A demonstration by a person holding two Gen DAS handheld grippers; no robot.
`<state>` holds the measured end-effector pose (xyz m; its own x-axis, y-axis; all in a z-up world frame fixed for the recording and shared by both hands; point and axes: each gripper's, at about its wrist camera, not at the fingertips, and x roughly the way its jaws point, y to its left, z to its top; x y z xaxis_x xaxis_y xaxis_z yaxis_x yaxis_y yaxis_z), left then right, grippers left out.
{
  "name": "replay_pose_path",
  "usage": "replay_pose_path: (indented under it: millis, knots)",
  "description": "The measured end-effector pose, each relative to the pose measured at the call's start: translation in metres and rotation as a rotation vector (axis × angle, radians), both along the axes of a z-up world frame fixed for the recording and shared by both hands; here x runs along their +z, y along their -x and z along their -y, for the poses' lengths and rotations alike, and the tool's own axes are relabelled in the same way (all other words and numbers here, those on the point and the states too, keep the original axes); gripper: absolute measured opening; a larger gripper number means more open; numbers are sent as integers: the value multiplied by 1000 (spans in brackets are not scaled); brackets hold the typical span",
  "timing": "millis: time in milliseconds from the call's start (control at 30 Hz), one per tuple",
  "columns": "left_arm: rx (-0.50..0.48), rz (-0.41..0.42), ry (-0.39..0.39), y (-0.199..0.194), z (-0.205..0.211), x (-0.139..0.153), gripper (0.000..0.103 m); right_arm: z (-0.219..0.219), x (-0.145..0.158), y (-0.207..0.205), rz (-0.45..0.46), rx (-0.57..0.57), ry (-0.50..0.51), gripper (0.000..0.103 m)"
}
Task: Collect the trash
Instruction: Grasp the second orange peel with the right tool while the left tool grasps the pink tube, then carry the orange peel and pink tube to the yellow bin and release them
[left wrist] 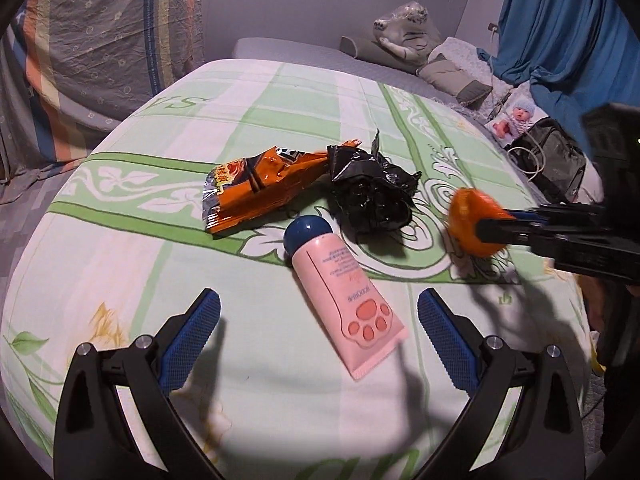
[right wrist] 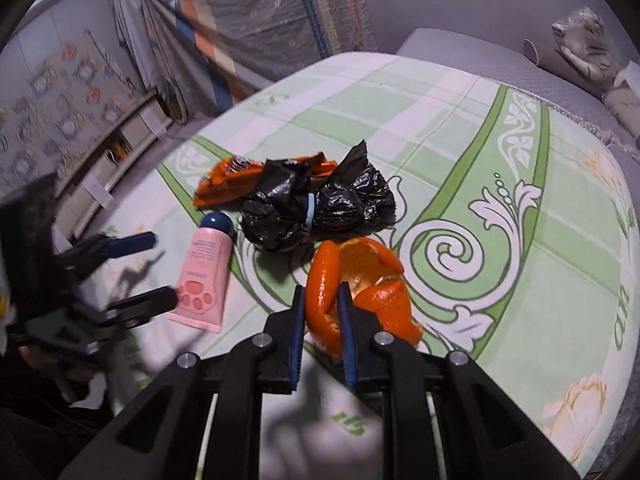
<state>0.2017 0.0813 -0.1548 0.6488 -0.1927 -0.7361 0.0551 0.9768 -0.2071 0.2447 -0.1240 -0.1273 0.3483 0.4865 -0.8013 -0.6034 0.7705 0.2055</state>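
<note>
My right gripper is shut on an orange peel and holds it just above the green patterned bedsheet; the peel also shows in the left wrist view. My left gripper is open and empty, its jaws on either side of the lower end of a pink tube with a blue cap. Beyond the tube lie a crumpled black plastic bag and an orange snack wrapper. The right wrist view shows the tube, bag and wrapper too.
A bag, a doll and pillows lie at the bed's far right. A striped cover hangs at the far left. A blue curtain is at the right.
</note>
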Motion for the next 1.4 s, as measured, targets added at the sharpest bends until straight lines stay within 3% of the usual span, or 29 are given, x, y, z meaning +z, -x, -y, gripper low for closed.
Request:
replay_pose_path:
  millis: [300,567,633,700,900,1133,1400]
  knots:
    - [73,-47,6,-31,-2,-13,94,46,34,33,14,-36,-166,15]
    - [94,-63,-36,-41,2,-16,70,71,46,55,29,-71,-223,15]
    - [92,-59,-30,-41,3,-15,55,74,45,58,29,-79,-227,15]
    - [88,-60,-26,-43,4,-15,46,78,45,59,27,-90,-232,15]
    - [98,-46,14,-37,1,-10,41,85,48,69,25,-115,-250,15]
    - [78,66,63,-3,-6,25,36,85,62,86,39,-99,-279,15]
    - [51,221,1,42,3,68,33,64,74,105,35,-52,-308,15]
